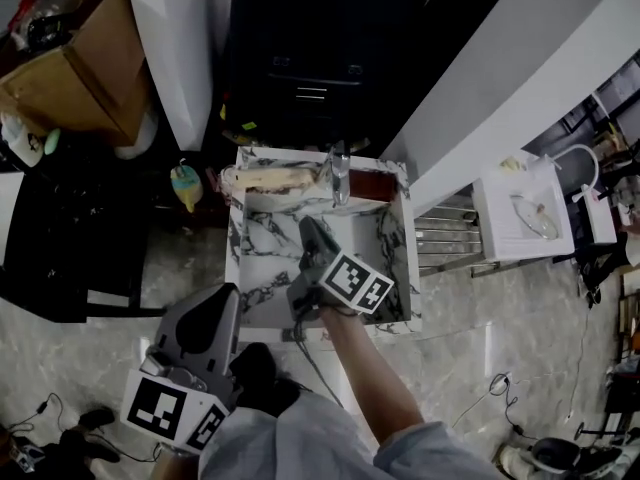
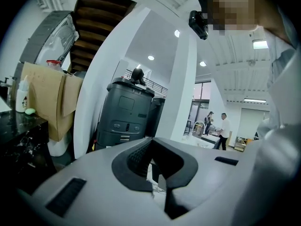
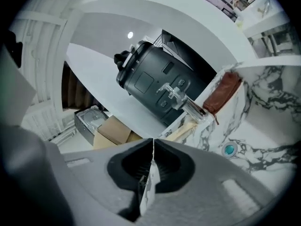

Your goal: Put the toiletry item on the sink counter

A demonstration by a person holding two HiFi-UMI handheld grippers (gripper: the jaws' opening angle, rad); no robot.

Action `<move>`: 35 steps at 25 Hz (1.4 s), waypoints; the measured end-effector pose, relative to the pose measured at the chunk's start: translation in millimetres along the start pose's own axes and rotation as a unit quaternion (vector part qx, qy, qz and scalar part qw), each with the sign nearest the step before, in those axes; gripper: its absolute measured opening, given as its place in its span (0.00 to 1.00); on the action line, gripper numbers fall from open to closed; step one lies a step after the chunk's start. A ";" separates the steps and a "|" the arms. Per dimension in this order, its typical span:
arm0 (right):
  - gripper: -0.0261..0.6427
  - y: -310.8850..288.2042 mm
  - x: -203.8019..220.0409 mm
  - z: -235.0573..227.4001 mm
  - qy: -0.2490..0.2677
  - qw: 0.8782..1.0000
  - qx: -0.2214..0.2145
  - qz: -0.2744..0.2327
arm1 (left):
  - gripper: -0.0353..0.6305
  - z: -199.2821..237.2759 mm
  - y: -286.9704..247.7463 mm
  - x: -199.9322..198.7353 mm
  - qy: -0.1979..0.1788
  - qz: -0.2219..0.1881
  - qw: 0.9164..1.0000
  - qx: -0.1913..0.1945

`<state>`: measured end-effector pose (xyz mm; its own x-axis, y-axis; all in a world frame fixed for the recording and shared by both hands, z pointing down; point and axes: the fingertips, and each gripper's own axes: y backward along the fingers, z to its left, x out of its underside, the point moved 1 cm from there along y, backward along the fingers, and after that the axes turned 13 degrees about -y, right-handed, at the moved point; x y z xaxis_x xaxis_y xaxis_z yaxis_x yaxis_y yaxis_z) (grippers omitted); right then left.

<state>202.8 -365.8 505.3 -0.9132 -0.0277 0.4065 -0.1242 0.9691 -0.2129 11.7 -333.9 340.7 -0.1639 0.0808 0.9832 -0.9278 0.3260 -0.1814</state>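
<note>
The marble sink basin (image 1: 265, 253), at the frame centre, has free room in its left half. On the back ledge (image 1: 398, 171), upper centre, the faucet (image 1: 339, 173) and a brown pouch (image 1: 375, 183) stand in the way.

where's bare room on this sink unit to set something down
The back ledge is crowded: beige item, faucet, brown pouch. Bare marble is the basin floor left of the right gripper, and the narrow left rim.

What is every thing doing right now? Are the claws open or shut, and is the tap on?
right claw: shut, empty, over the sink basin
left claw: shut, empty
faucet: off, no water showing
brown pouch: lying on the counter beside the faucet
cream item: lying on the counter, faucet's other side
</note>
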 end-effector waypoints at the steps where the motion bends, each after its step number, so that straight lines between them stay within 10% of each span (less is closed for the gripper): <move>1: 0.04 9.9 -2.4 3.9 0.006 1.000 -0.004 -0.003 | 0.06 -5.8 1.7 -2.0 -0.002 -0.002 1.000 0.002; 35: 0.03 284.2 -24.7 131.1 0.250 0.959 -0.083 -0.102 | 0.06 -135.3 73.8 -36.3 -0.043 -0.055 0.998 0.003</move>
<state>139.2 -121.9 318.3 -0.5705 -0.1401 0.8093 -0.1789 0.9829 0.0441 -5.5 -185.3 288.7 -0.0882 -0.0374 0.9954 -0.9438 0.3228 -0.0715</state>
